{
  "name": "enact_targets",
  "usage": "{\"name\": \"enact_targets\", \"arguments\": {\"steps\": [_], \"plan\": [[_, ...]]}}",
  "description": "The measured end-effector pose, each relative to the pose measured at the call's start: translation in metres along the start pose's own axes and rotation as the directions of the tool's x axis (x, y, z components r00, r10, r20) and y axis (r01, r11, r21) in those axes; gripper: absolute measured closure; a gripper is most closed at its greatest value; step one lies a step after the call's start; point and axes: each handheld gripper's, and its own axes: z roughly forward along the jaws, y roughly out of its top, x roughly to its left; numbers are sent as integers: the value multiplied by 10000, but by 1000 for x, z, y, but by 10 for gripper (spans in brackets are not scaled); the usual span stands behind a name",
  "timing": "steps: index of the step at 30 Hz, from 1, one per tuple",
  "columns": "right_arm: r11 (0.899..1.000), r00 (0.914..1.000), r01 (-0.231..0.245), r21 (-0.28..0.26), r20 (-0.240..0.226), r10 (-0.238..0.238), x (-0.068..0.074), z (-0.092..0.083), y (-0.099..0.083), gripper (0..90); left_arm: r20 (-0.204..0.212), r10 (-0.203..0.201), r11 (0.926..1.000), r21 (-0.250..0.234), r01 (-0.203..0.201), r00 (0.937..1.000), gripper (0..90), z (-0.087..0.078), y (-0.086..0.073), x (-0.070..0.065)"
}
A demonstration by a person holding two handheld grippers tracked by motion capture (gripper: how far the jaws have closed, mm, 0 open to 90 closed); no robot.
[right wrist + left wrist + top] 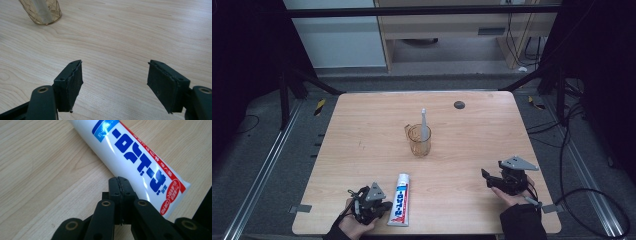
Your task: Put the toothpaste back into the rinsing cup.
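Observation:
A white toothpaste tube (401, 199) with blue lettering and a red band lies flat near the table's front edge, cap end pointing away. My left gripper (383, 205) rests just left of the tube's crimped end, shut with nothing between its jaws; in the left gripper view the closed tips (118, 182) point at the tube (130, 157), right against its side. An amber transparent cup (419, 140) stands mid-table with a white toothbrush (424, 125) upright inside. My right gripper (486, 176) sits low at the front right, open and empty (115, 82), with the cup's base (42, 11) far off.
The pale wooden table (362, 130) has a small dark round cap (459, 104) near its far edge. Grey tape tabs mark the front corners (300, 208). Dark floor, cables and frame legs surround the table.

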Motion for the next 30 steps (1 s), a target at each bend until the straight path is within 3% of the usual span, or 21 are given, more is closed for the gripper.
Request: {"name": "enact_targets", "arguments": {"steps": [13, 22, 30], "plan": [[10000, 10000, 19, 48, 3, -19, 0, 1, -1, 279, 319, 336, 9990, -315, -326, 9989, 892, 9, 11, -16], [9999, 10000, -15, 124, 54, 15, -2, 3, -1, 279, 353, 496, 9971, -600, -474, 9981, 892, 22, 24, -26], [9999, 10000, -11, 155, 32, 10, -1, 4, -2, 279, 301, 709, 9960, -565, -691, 9970, 892, 33, 34, -31]]}}
